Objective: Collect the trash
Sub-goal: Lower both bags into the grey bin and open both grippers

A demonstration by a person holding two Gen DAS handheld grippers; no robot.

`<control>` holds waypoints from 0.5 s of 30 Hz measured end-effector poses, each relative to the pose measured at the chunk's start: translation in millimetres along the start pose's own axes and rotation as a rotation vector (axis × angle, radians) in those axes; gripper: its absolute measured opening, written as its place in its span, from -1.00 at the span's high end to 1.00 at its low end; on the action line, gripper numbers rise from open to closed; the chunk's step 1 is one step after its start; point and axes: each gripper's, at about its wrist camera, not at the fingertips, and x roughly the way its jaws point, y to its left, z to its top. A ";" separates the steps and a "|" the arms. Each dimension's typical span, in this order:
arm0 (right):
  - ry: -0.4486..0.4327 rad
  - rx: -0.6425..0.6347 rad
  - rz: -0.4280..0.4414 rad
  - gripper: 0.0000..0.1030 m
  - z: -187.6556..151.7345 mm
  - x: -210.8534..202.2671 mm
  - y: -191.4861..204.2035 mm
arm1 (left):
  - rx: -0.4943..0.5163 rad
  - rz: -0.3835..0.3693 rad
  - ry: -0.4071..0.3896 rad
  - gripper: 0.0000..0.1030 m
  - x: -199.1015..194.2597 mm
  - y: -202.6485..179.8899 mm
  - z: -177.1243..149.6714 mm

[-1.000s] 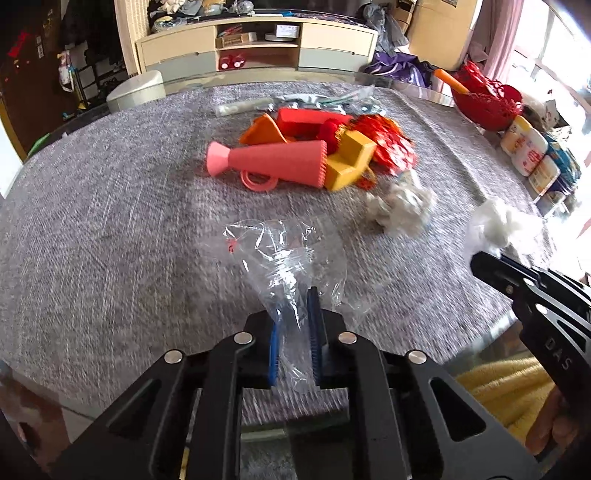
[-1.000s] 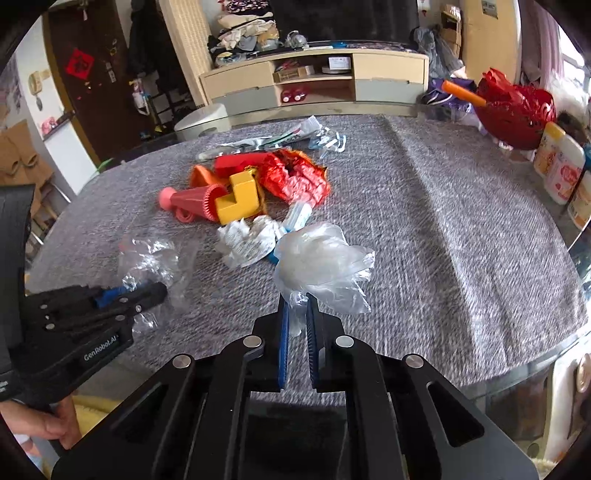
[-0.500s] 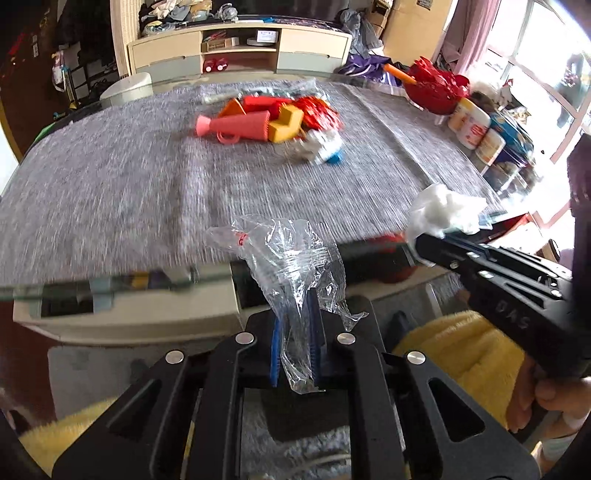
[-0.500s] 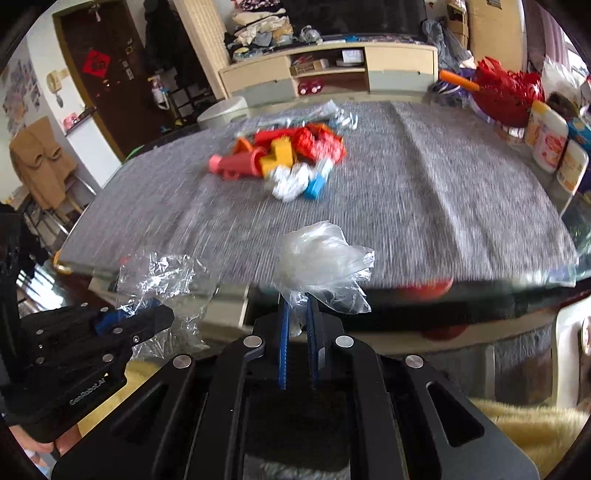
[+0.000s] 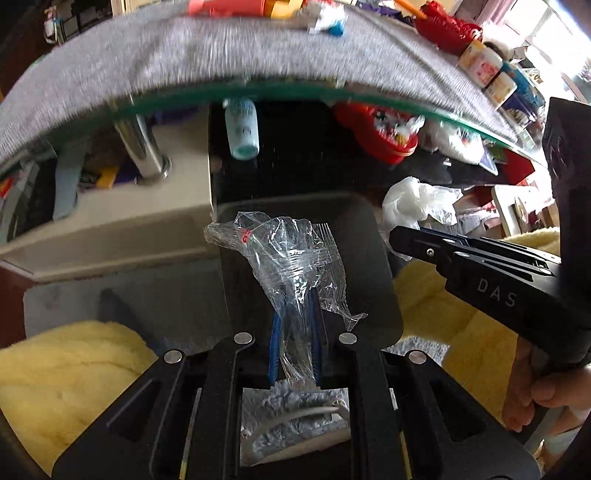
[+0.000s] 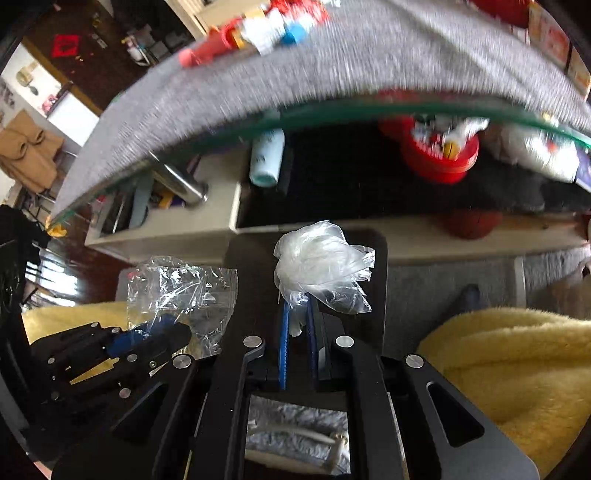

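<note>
Trash is in both grips: the left gripper (image 5: 293,325) has its blue-padded fingers (image 5: 275,343) pinched on the tail of a clear crinkled wrapper (image 5: 291,258), and the right gripper (image 6: 296,325) has its fingers pressed on the neck of a bunched, milky-white plastic bag (image 6: 321,262). Each piece stands up out of its jaws, clear of any surface, and both hang below the glass table edge (image 5: 295,88), over a dark bin (image 5: 376,258) whose rounded rim shows behind the wrapper; in the right view the same dark shape (image 6: 376,251) sits behind the bag. The two grippers are near each other, side by side, the right one visible in the left view (image 5: 395,236) with its white bag (image 5: 417,203) held well clear of the wrapper. The wrapper is thin, glossy and see-through, creased all over, with a small red mark near its upper end; the bag is softer and cloudier, gathered into a loose ball with ragged ends. As I read it, the pick-up of these two pieces is done and the drop into the bin is what remains for them. More is left up on the grey tablecloth (image 5: 184,44): blurred at the top edge there are red and yellow items and a white crumpled scrap (image 6: 266,26), though which of those count as trash cannot be told. Light film like this may cling to the pads on release.
</note>
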 end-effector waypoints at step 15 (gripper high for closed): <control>0.060 0.016 -0.019 0.65 1.3 24.1 -2.2 | -0.020 -0.042 0.073 0.18 32.3 9.7 -3.2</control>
